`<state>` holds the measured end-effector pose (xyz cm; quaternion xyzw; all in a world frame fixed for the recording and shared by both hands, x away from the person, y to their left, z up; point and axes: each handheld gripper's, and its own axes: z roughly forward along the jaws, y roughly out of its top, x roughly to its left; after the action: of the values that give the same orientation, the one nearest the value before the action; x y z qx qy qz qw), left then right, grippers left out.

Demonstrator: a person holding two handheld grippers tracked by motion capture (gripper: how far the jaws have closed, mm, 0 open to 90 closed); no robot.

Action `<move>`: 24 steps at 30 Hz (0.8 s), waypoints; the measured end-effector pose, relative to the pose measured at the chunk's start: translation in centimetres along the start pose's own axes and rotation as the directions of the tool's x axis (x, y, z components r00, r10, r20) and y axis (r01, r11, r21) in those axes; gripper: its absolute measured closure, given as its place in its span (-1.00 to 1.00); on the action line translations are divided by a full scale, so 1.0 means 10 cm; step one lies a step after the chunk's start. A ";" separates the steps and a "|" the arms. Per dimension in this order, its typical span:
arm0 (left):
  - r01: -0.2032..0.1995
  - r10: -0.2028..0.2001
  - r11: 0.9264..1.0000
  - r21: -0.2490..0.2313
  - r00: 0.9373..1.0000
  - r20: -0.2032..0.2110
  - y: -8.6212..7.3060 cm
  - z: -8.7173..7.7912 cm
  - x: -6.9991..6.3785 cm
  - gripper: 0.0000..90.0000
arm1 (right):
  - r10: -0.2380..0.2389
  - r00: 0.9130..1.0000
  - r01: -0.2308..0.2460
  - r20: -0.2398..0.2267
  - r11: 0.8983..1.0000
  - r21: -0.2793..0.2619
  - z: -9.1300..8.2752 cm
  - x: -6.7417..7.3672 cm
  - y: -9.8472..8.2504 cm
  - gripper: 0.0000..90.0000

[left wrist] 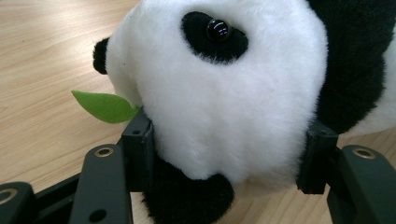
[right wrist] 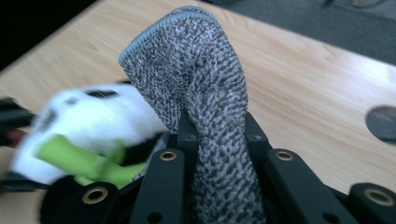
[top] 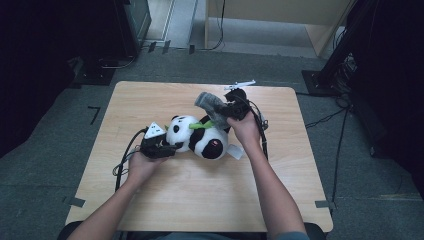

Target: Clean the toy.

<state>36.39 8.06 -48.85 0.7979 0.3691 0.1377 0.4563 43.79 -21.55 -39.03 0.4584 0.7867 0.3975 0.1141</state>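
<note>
A black-and-white plush panda (top: 200,136) lies on the wooden table (top: 150,200) with a green bamboo sprig (top: 202,125) on its chest. My left gripper (top: 167,147) is shut on the panda's head (left wrist: 219,93), a pad pressed into the fur on each side. A green leaf (left wrist: 105,106) sticks out by one pad. My right gripper (top: 220,111) is above the panda's far side and is shut on a grey knitted sock (top: 210,103). In the right gripper view the sock (right wrist: 201,93) stands up between the jaws, with the panda (right wrist: 88,121) blurred behind.
A small white object (top: 240,84) lies near the table's far edge. A round hole (right wrist: 382,122) shows in the tabletop in the right gripper view. Cables (top: 125,155) trail from both grippers. Dark equipment (top: 360,45) and floor cables surround the table.
</note>
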 end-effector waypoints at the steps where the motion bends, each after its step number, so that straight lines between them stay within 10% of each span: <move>1: -0.003 0.003 1.000 0.002 1.000 -0.001 0.00 0.00 0.00 -0.16 | 0.001 1.000 -0.002 -0.009 1.000 -0.014 -0.03 0.02 0.02 0.71; 9: -0.020 0.020 1.000 0.007 1.000 0.009 -0.05 0.00 0.02 -0.21 | -0.004 1.000 0.002 -0.012 0.995 -0.105 -0.28 0.02 0.11 0.70; 24: -0.027 0.028 0.999 0.024 1.000 -0.014 -0.05 0.01 -0.03 -0.24 | 0.042 0.999 -0.043 -0.018 0.997 -0.066 -0.29 -0.19 -0.37 0.70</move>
<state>36.03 7.97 -49.27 0.8072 0.3629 0.1452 0.4423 40.92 -25.56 -40.13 0.4676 0.7642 0.4294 0.1141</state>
